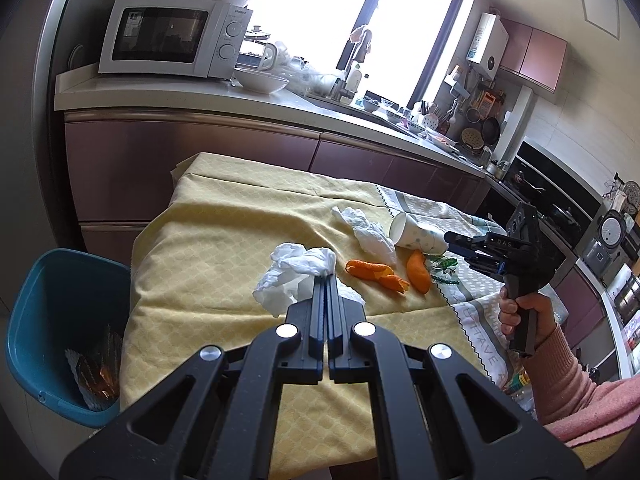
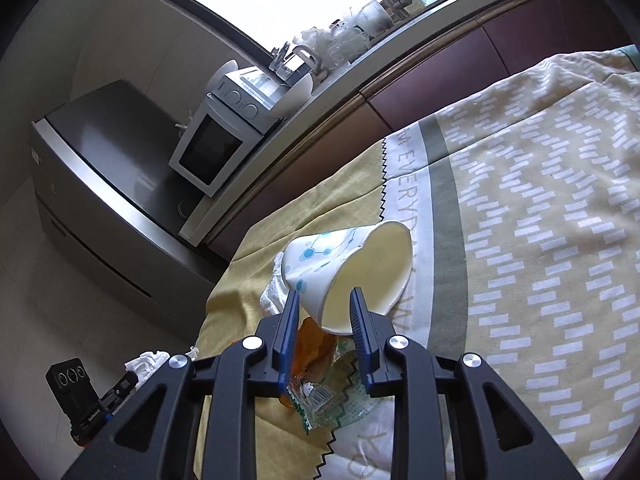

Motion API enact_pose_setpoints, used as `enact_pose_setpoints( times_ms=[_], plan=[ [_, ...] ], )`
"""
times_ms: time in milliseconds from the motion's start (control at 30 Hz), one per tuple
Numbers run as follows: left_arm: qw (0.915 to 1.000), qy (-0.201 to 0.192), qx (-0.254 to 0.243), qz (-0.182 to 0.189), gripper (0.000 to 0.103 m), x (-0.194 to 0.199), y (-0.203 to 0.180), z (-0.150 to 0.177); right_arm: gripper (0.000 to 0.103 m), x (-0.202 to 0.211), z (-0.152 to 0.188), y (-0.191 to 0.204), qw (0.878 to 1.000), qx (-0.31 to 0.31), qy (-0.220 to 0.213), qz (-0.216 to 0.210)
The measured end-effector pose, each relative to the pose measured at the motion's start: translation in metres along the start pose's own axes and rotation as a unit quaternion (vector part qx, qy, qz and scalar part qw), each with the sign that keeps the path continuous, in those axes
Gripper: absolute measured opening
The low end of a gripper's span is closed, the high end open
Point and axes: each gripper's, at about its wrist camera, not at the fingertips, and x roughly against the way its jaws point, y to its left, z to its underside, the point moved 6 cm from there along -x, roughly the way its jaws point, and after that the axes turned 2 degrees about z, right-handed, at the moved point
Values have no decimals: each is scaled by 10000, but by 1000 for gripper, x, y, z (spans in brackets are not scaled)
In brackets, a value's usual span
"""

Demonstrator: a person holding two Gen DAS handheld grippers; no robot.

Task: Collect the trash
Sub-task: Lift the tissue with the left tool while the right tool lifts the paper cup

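We see our left gripper closed tight on a crumpled white tissue, which sits on the yellow tablecloth near the blue bin. Our right gripper is partly open, one finger inside and one outside the rim of a tipped paper cup (white, with blue dots) beside orange peels and a clear wrapper.
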Motion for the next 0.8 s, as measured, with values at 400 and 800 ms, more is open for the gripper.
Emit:
enact_pose_setpoints(
  times_ms=[400,800],
  plan=[
    [9999,-8,114,-116,1,7,11,5,3,-5,-2,32,9985,527,-147,-49],
    [9990,-280,134,-337,1,36,23,1,3,2,15,116,9878,1393,-150,-685]
  ],
)
